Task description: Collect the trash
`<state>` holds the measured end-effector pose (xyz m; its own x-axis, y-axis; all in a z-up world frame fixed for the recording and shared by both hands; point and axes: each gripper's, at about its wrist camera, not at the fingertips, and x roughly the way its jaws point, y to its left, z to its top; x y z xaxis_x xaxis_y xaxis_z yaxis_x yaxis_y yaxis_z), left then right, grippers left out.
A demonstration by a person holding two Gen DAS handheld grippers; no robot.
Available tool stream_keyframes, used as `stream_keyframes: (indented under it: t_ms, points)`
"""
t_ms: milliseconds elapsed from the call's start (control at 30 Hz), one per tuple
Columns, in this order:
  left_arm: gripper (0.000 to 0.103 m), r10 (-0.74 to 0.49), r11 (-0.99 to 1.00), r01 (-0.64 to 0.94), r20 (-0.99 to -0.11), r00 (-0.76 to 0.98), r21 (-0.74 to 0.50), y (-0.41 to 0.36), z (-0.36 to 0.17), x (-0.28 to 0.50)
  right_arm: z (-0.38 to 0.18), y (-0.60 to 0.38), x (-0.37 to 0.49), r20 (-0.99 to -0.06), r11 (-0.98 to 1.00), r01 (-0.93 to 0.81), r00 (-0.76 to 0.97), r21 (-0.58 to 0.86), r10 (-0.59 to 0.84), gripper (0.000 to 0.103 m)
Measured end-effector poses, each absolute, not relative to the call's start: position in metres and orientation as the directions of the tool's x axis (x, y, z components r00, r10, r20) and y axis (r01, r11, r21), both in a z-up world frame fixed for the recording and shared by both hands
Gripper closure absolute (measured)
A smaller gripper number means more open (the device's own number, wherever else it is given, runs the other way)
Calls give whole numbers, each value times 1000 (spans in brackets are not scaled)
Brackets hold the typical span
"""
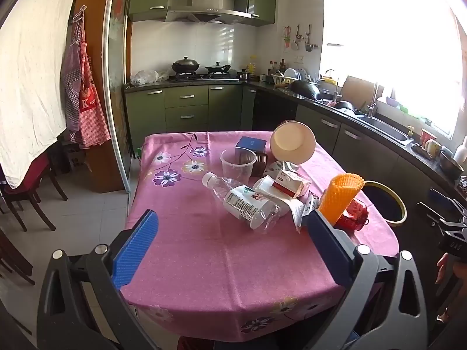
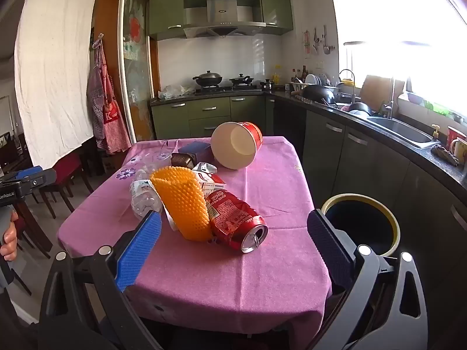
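Trash lies on a table with a pink flowered cloth [image 1: 204, 248] [image 2: 277, 180]. A clear plastic bottle [image 1: 242, 201] [image 2: 143, 195] lies on its side. Beside it are an orange foam net sleeve [image 1: 340, 197] [image 2: 184, 204], a crushed red can [image 2: 236, 218] [image 1: 354, 213], a small red-and-white carton [image 1: 289, 185] [image 2: 210, 182], a tipped paper bowl [image 1: 292, 143] [image 2: 236, 144], a clear cup [image 1: 238, 164], a blue box [image 1: 251, 143] [image 2: 194, 148] and white wrappers [image 1: 294, 207]. My left gripper [image 1: 233, 242] hangs open before the bottle, empty. My right gripper [image 2: 236, 242] is open, just short of the can.
A round bin [image 2: 362, 224] [image 1: 388, 204] with a yellow rim stands on the floor at the table's right. Kitchen counter and sink [image 2: 402, 134] run along the right. Dark chairs [image 1: 26, 192] stand at the left. A hand [image 2: 8, 239] holds the other gripper at the left edge.
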<state>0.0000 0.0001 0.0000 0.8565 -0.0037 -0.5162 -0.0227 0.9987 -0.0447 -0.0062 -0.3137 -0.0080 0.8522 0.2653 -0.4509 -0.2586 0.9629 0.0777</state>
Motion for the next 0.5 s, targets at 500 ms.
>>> stream_keyframes:
  t_ms: [500]
  points:
    - [6, -9, 999, -18, -517, 856, -47, -5, -2, -2, -8, -315, -6, -460, 963, -257, 847, 81, 265, 4]
